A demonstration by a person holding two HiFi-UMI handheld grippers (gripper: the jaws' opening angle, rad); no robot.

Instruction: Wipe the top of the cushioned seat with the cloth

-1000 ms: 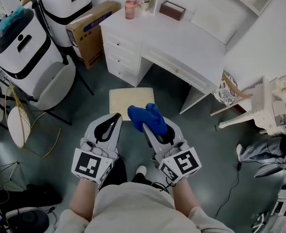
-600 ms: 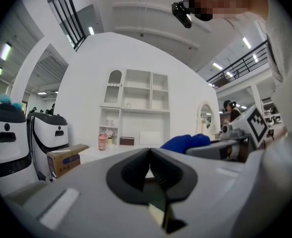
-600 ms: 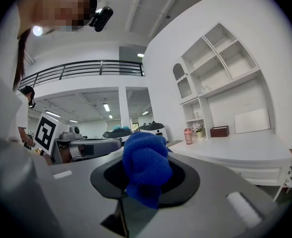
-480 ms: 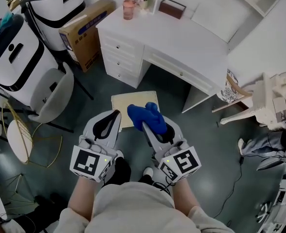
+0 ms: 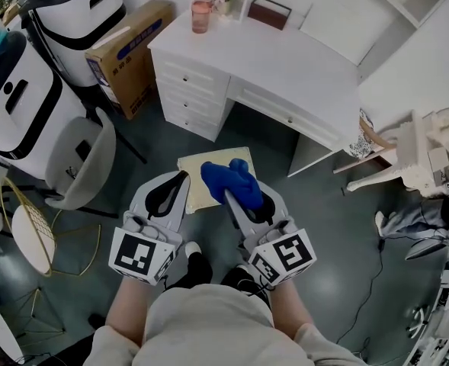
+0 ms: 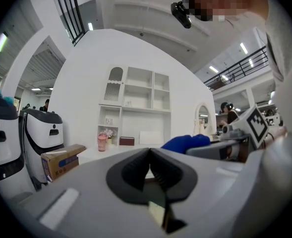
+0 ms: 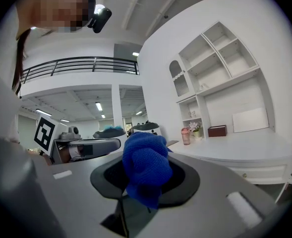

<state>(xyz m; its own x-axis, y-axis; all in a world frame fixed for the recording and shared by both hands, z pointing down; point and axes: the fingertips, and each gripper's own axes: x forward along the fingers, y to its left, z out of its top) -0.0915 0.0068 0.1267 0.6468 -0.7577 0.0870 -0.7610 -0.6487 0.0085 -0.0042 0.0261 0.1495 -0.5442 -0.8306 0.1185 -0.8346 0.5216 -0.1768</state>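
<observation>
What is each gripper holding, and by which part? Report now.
Right gripper: blue cloth, clamped around the middle of its bunched wad. Left gripper: nothing, jaws together.

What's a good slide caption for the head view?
Right gripper holds a blue cloth over the cushioned seat; left gripper shut, empty.

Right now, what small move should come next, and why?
Probably lower the right gripper toward the seat. It is shut on the cloth, which in the head view sits over the seat's near edge but looks well above it, so no wiping can start.
</observation>
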